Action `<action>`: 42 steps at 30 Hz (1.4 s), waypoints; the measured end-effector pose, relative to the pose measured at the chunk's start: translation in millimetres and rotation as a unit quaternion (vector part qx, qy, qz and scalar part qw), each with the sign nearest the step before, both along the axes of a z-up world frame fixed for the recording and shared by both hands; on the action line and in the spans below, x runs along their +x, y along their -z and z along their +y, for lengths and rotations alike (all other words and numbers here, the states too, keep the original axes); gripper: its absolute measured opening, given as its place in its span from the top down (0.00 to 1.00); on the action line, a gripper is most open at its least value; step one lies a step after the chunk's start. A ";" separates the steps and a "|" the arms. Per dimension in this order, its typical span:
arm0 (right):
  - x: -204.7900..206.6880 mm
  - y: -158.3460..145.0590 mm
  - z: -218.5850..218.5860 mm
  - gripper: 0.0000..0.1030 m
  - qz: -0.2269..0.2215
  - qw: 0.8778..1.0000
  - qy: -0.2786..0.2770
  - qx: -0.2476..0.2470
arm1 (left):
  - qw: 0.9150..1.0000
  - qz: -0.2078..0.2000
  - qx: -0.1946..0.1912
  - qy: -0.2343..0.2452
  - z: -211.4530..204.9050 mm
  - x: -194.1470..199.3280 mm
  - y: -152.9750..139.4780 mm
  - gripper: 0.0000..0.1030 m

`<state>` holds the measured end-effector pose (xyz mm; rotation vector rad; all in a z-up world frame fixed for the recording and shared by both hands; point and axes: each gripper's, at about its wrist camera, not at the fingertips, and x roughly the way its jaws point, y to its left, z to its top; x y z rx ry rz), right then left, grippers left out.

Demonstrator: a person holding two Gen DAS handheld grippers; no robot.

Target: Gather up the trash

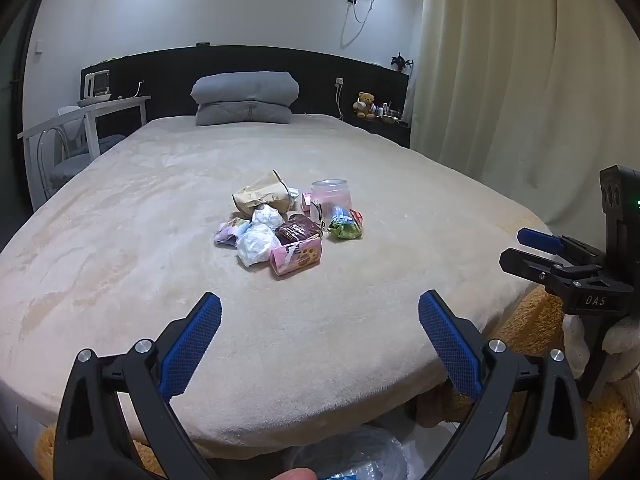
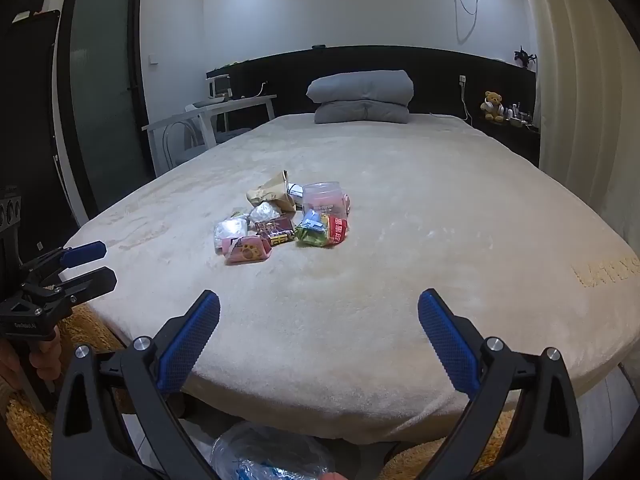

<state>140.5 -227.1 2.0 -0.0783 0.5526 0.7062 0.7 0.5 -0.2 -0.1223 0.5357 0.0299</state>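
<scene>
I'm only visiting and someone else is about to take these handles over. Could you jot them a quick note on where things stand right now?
Left tongs: open, empty, hanging over the near edge of the bed.
Right tongs: open, empty, same spot, beside the left.
Trash pile: mid-bed, all together: brown paper bag, clear plastic cup, pink snack box, crumpled white wrappers, green packet.
Clear plastic bag: below the bed edge, between the tongs.
Done: nothing picked up yet.
Left: every piece of trash.
</scene>
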 end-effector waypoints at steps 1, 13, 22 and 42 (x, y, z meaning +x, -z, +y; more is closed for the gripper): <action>0.8 0.4 0.9 0.05 0.003 1.000 -0.001 -0.007 | 1.000 -0.001 -0.002 0.001 0.1 0.0 -0.1 0.06; -0.5 1.8 8.0 0.05 0.002 1.000 -0.009 -0.004 | 1.000 -0.008 -0.001 0.011 3.3 0.4 -7.7 0.06; 0.3 3.1 9.6 0.05 0.002 1.000 -0.008 -0.004 | 1.000 -0.009 -0.001 0.009 -3.1 -2.5 -4.6 0.06; 0.4 3.6 10.7 0.05 0.002 1.000 -0.009 -0.007 | 1.000 -0.011 -0.003 0.009 -0.9 -2.7 -3.7 0.06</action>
